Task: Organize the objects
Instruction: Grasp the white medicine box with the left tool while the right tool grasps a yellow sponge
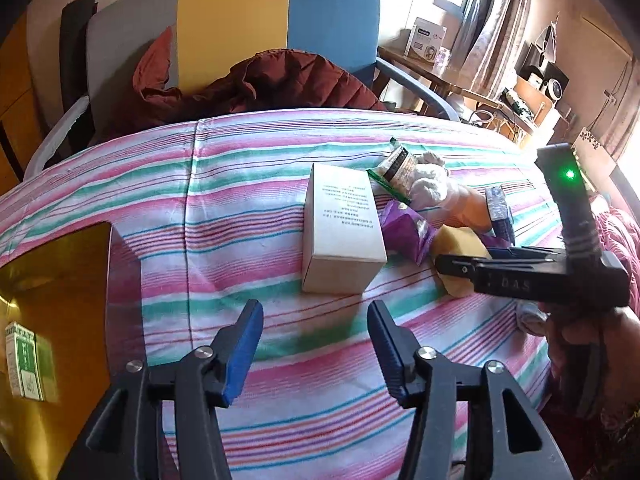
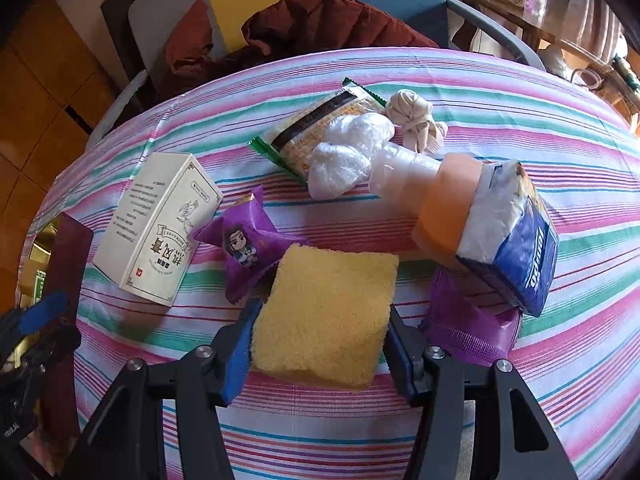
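Note:
My right gripper (image 2: 320, 320) is closed against both sides of a yellow sponge (image 2: 324, 312) that rests on the striped cloth; the sponge also shows in the left wrist view (image 1: 458, 248). My left gripper (image 1: 316, 316) is open and empty, just short of a white carton (image 1: 340, 228), which also shows in the right wrist view (image 2: 160, 232). Near the sponge lie purple snack packets (image 2: 248, 240), an orange bottle (image 2: 444, 208), a blue tissue pack (image 2: 516, 240), a green-edged packet (image 2: 320, 128), a clear plastic bag (image 2: 348, 152) and a knotted cloth (image 2: 412, 116).
A gold-lined box (image 1: 56, 320) with a small green-and-white carton (image 1: 26, 360) inside stands at the table's left edge. A chair with a dark red jacket (image 1: 264, 80) stands behind the table. A wooden side table (image 1: 440, 68) with clutter is at the far right.

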`<state>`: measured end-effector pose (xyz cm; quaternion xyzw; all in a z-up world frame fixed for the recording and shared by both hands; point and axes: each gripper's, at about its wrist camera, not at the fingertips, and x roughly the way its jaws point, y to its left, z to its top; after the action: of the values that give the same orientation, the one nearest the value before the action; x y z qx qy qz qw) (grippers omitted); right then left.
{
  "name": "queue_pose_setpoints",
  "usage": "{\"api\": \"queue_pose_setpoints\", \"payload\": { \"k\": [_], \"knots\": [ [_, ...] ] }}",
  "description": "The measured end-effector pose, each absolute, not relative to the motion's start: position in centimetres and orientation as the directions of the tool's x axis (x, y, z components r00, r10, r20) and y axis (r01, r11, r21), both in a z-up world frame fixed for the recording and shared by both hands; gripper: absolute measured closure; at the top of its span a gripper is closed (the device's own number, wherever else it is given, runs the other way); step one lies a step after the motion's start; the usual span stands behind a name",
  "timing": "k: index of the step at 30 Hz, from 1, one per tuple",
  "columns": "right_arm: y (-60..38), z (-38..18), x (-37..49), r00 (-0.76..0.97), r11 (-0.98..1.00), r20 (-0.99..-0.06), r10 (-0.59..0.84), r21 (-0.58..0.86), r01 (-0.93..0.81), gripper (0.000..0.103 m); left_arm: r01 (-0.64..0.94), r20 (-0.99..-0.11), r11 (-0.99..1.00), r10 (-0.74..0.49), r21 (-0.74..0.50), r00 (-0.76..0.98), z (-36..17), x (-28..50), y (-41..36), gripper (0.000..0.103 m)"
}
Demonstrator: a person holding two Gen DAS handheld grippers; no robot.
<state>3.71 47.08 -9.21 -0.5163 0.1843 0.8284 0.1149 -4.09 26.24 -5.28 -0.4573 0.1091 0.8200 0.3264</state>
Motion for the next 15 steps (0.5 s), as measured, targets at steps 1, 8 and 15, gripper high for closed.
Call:
{"api": "queue_pose_setpoints", "payload": {
  "k": [1, 8, 15],
  "knots": [
    [47.0, -9.2, 3.7, -0.442, -0.907, -0.897, -0.001, 0.187, -0.377, 0.044, -0.64, -0.821, -0.761, 0.431, -0.107, -0.374, -5.3, -4.4, 26.9, 0.04],
    [47.0, -9.2, 3.1, -0.45, -0.902, -0.892, -0.042, 0.228, -0.368, 0.044, -0.695, -0.829, -0.717, 0.414, -0.042, -0.377, -6.2, -6.5, 31.8, 0.03],
    [47.5, -9.2, 3.2, -0.454, -0.893, -0.889, -0.058, 0.249, -0.374, 0.044, -0.674, -0.86, -0.737, 0.379, -0.055, -0.343, -8.6, -8.6, 32.9, 0.03]
  ]
}}
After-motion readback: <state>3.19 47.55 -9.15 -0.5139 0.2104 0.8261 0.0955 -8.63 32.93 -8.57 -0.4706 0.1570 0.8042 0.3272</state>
